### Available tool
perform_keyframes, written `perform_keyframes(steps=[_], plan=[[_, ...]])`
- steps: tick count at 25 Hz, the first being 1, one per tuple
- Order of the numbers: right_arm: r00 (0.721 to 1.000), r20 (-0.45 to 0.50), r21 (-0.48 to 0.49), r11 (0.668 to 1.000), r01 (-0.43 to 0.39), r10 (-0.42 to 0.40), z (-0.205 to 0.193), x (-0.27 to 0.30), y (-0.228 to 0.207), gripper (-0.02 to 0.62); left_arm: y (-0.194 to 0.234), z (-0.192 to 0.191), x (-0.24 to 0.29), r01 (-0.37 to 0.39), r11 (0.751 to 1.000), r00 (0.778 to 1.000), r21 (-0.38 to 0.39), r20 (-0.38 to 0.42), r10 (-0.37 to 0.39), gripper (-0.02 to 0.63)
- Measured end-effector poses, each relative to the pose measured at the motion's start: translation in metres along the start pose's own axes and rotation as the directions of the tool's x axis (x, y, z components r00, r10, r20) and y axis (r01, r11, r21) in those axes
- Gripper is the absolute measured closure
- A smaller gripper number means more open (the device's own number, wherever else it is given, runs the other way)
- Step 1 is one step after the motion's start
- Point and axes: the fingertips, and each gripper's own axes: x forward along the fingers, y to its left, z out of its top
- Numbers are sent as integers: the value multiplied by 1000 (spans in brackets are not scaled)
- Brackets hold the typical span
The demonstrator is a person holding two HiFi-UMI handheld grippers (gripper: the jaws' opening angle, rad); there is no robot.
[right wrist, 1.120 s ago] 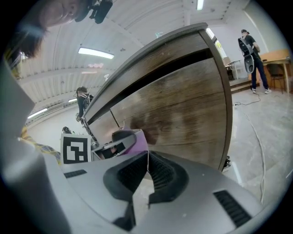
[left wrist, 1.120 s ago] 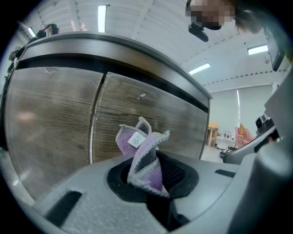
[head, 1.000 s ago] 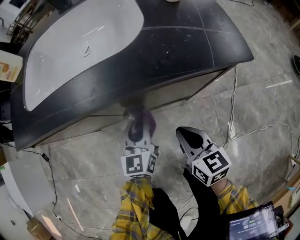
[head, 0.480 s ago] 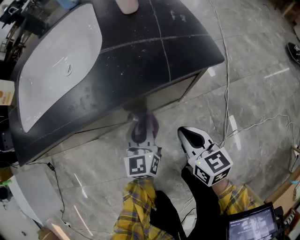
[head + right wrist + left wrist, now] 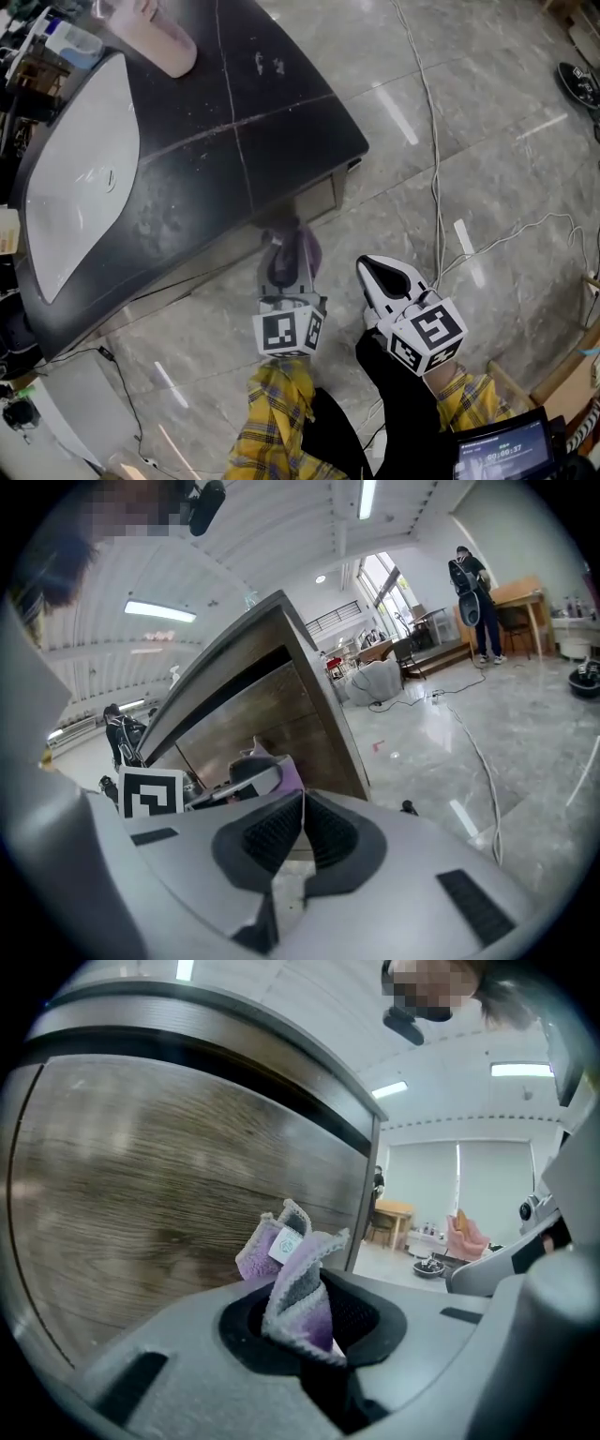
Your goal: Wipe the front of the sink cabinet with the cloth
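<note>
While the left claw [image 5: 305,1324] was clamped tight on the purple cloth [image 5: 292,1274], the wiping looked to be under way near the right end of the sink cabinet front [image 5: 141,1194]. The cloth stood up out of the closed jaws as a crumpled bunch, its white tag facing the camera and its tip up against the wood-grain panel, just left of the panel's right edge [image 5: 364,1194]. Whether the fabric was really pressing on the wood could not be told.

To do the stroke well, the person would likely need to lean the bunch in until it flattened on the panel, then sweep along the grain in overlapping passes. Only cloth should meet the wood, not the hard jaw tips. From the head view the cloth sat tucked under the dark overhang, so a higher pass would call for care there.

The right claw [image 5: 302,834] had its jaws together on nothing. It hung just beside the left one – clear of the cabinet, over the marble floor [image 5: 487,169]
</note>
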Motion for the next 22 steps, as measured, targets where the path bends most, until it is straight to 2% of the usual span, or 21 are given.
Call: perform_keyframes(steps=[7,22], plan=[[999,11,44,998,44,-44,2,-10,-33,589,-32,-4,25,64,998,998,26,-16,-64,556],[998,13,53,996,66,-67,6,-16,-53,589,-72,-9,52,164,986,986,39,-31,-162,556]])
